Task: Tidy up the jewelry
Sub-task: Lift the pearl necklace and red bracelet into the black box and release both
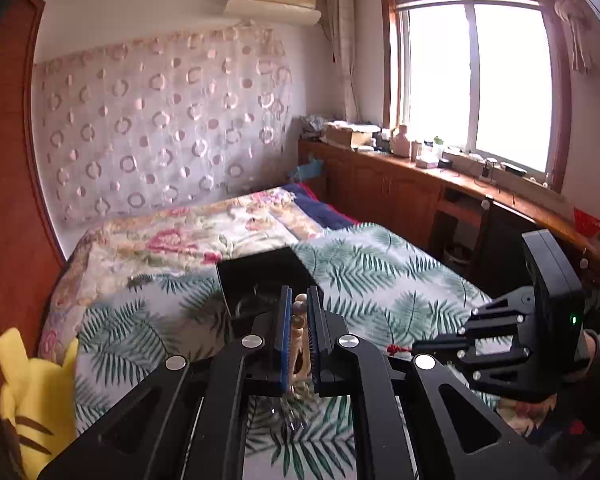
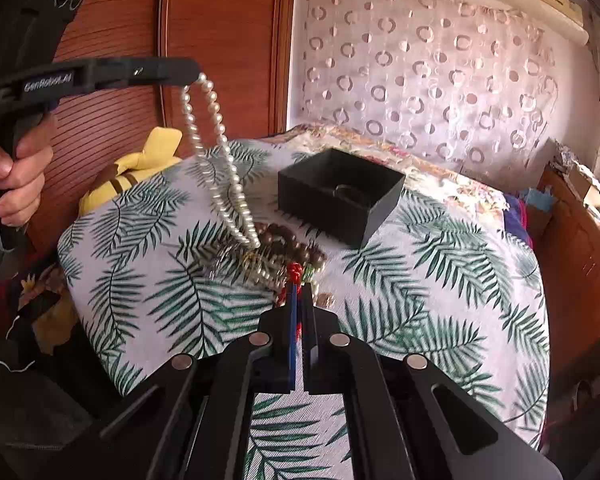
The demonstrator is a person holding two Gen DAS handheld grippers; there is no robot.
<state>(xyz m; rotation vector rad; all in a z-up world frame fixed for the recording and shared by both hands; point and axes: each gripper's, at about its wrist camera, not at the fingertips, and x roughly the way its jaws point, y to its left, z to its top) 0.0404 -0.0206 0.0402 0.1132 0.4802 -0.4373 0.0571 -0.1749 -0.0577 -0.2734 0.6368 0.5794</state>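
**Pearl necklace lifted, box not yet reached**

The pearl necklace (image 2: 211,152) is gripped at its top by the left tool (image 1: 298,308) and hangs above the bed (image 2: 420,280), its lower end touching the pile of beads (image 2: 291,248). The right tool (image 2: 298,292) is closed on a red cord (image 2: 295,272). The black box (image 2: 340,196) is near. The hanging strand can be caught in the pile and drag other pieces along.

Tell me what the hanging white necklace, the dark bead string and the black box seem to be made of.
White necklace: pearl or imitation pearl; round, glossy, cream-white beads. Which one, I cannot tell.
Dark bead string: probably wood; brown, rounded, dull sheen.
Black box: likely rigid cardboard or plastic; matte, flat thin walls, open top.
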